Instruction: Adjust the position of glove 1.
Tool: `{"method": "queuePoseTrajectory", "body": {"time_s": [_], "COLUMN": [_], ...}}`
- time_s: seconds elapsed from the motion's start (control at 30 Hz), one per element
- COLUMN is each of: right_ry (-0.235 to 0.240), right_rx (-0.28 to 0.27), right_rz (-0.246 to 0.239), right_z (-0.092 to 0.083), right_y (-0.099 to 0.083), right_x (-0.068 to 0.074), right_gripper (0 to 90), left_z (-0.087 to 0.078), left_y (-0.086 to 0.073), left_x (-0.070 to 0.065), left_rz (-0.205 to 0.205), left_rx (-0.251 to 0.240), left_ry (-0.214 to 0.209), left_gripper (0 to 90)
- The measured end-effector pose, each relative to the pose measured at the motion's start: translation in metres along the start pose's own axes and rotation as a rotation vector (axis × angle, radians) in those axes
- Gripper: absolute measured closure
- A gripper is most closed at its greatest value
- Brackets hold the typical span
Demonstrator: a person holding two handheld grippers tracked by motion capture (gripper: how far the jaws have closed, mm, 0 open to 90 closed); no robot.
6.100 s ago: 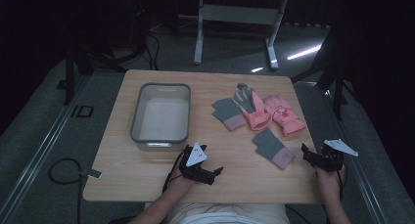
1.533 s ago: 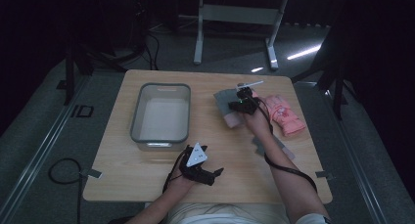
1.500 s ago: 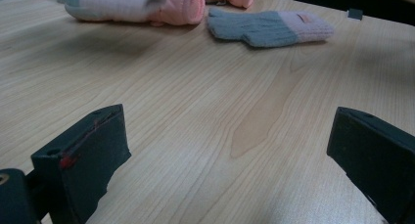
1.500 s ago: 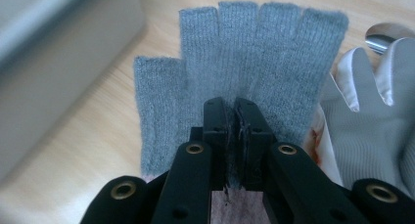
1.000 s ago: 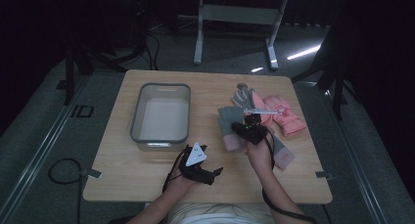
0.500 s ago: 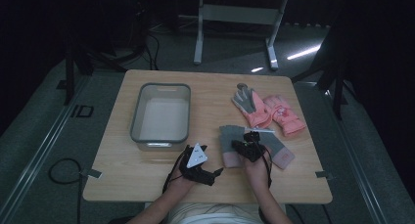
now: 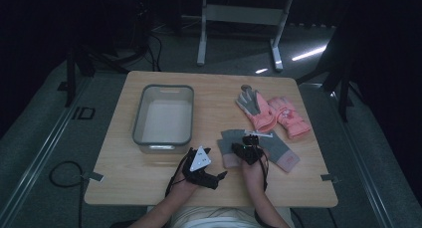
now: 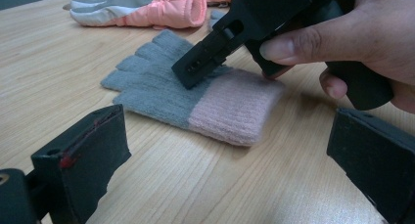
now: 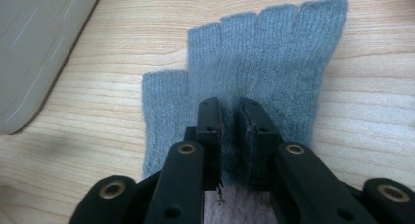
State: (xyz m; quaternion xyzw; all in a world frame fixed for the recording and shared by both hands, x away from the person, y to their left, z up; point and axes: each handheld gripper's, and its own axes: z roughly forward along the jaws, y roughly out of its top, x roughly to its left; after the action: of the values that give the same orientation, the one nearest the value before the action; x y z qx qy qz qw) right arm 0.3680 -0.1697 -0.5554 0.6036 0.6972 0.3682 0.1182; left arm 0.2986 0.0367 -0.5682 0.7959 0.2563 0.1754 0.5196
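Carried nearer, the knitted grey glove (image 9: 264,62) lies flat beneath the right gripper (image 9: 230,111), jaws just parting.

Setting: lab / recording studio, not a home. What we see as evidence:
- Dark room w/ black surrounds, light falling on one spot; we read that as a staged work area.
- Grey short-pile carpet floor (image 7: 45,138) w/ a bright light streak (image 7: 309,53) on it at the back.
- Single square light-wood laminate table (image 7: 149,183), bare apart from a few props.
- Grey metal T-foot stand frame (image 7: 239,19) behind the table, office/lab type.
- Black cable loop (image 7: 64,171) on the floor at left, taped tabs (image 7: 92,176) at table corners.
- Dark upright posts (image 7: 69,78) at both sides; we can't tell what they carry.
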Motion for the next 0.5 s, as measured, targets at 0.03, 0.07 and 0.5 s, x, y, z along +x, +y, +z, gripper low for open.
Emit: {"method": "queuePoseTrajectory", "body": {"time_s": [0.03,0.07,0.5], "right_ry": [0.001,0.000,0.120], "right_rx": [-0.001,-0.004,-0.058], "right_rz": [-0.001,-0.007,-0.258], "right_z": [0.000,0.000,-0.034], "right_y": [0.000,0.000,0.030], "right_x": [0.000,0.000,-0.023], "right_gripper": [77.8,77.0,66.0], "left_z": [0.000,0.000,0.000], "left_y": [0.000,0.000,0.000], "left_x": [0.000,0.000,0.000], "left_rz": [0.000,0.000,-0.001], "left_rx": [0.000,0.000,-0.001], "left_ry": [0.000,-0.001,-0.002], "left_gripper": [1.2,1.2,1.2]}}
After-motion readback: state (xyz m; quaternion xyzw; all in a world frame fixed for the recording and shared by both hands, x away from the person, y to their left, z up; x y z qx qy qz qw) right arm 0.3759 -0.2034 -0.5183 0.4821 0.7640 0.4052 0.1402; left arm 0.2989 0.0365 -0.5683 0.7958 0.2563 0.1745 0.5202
